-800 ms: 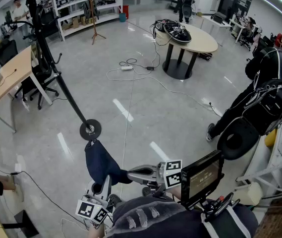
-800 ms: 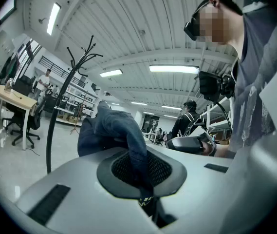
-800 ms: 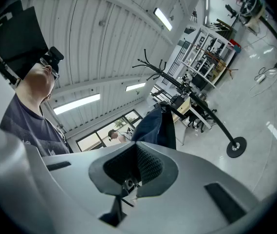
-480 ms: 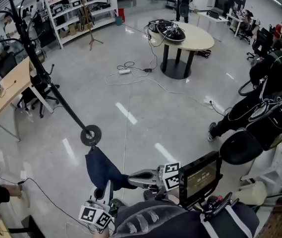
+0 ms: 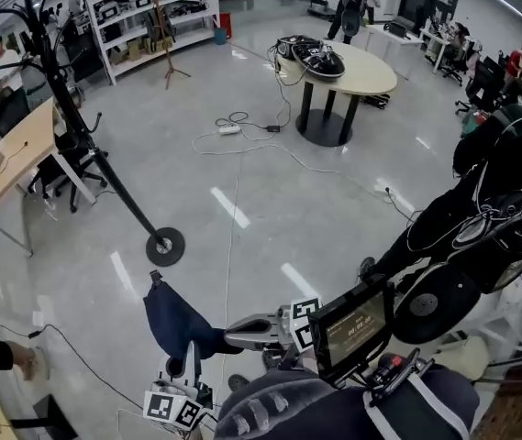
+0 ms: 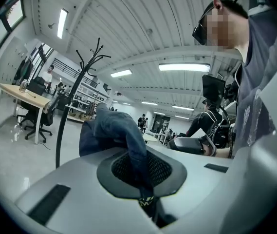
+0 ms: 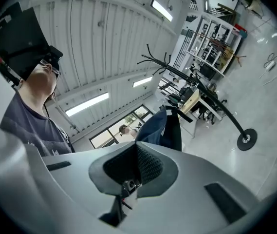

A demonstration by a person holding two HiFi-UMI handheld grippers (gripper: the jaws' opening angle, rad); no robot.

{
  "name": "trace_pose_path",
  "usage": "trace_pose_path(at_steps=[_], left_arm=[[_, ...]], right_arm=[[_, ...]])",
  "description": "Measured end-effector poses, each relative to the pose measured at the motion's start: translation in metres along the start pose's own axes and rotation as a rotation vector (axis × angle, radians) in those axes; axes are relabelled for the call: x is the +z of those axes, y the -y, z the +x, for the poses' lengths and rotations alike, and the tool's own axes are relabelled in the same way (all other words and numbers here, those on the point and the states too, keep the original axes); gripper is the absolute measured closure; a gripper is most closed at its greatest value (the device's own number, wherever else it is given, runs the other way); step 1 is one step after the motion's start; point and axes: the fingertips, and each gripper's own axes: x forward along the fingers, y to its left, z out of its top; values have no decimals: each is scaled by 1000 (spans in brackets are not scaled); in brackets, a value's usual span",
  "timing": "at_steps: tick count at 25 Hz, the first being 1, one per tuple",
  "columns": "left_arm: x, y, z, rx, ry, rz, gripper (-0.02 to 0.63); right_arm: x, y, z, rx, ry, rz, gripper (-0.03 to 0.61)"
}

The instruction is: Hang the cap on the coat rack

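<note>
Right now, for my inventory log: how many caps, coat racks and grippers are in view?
cap: 1
coat rack: 1
grippers, the left gripper and the right gripper, both shut on the cap: 2
Total: 4

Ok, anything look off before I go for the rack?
Nothing damaged. Loose cables trail across the floor toward the round table; the cap is bunched, clamped by the left gripper and right gripper.
</note>
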Motion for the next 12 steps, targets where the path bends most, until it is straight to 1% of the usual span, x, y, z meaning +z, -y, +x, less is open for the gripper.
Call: trace_pose_path(at_steps=[2,5,7,10,12], left_arm=[[1,-8,-14,-3,19,10,600],[21,-26,-43,12,64,18,600],[29,-35,-69,29,90,16,600],[22,-28,-94,12,124,45,600],[25,-27,-106,8,137,62,600]], right_arm=[[-3,-4,11,10,-14,3,575],[-10,-13,25,24,-30,-3,575],[-17,-22,30,31,-31,-25,575],[-29,-39,26,24,-12,-84,575],[-32,-44,29,7,-16,-102,574]])
